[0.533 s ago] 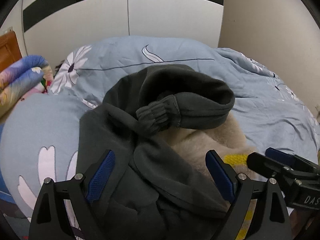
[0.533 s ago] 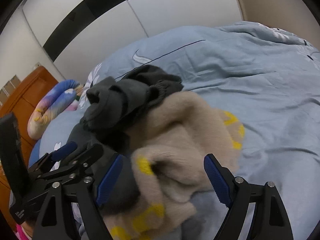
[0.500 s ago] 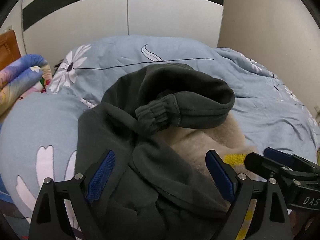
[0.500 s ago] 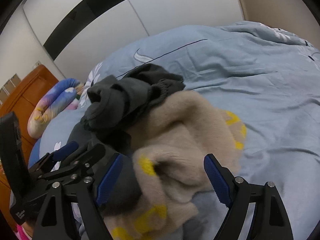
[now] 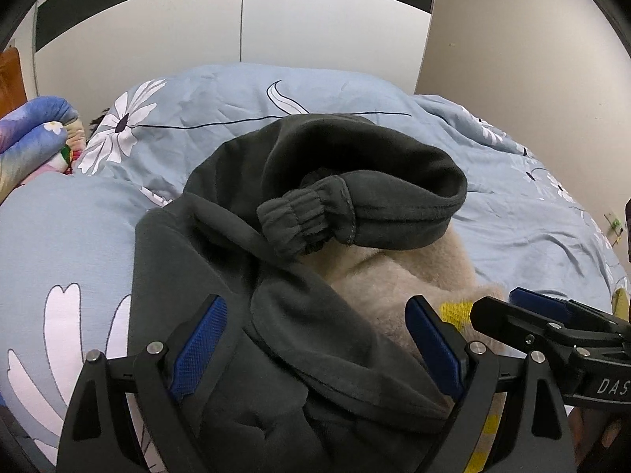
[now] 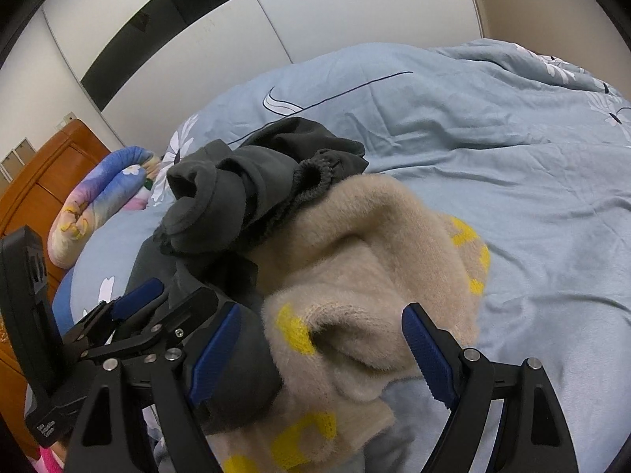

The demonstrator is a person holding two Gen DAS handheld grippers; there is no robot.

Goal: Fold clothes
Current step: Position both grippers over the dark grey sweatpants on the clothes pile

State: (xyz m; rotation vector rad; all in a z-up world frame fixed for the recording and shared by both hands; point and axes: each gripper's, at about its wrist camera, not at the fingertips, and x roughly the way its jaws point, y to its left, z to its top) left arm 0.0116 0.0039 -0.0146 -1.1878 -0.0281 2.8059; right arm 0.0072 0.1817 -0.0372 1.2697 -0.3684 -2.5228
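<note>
A dark grey sweatshirt (image 5: 276, 260) lies crumpled on the bed, a ribbed cuff (image 5: 299, 216) on top. Under and beside it lies a fuzzy beige garment with yellow marks (image 6: 374, 260), its edge also showing in the left wrist view as beige garment (image 5: 398, 287). My left gripper (image 5: 315, 347) is open, its blue pads either side of the grey fabric, close above it. My right gripper (image 6: 319, 351) is open over the beige garment's near folds. Each gripper shows in the other's view: right gripper (image 5: 552, 323), left gripper (image 6: 130, 315).
The clothes rest on a light blue floral duvet (image 6: 493, 138) that covers the bed. A rolled colourful blanket (image 6: 98, 193) lies at the left by a wooden headboard (image 6: 43, 181). A white and black wardrobe (image 5: 236, 27) stands behind the bed.
Almost nothing differs; both views have shifted very slightly, and both grippers stay open over the pile.
</note>
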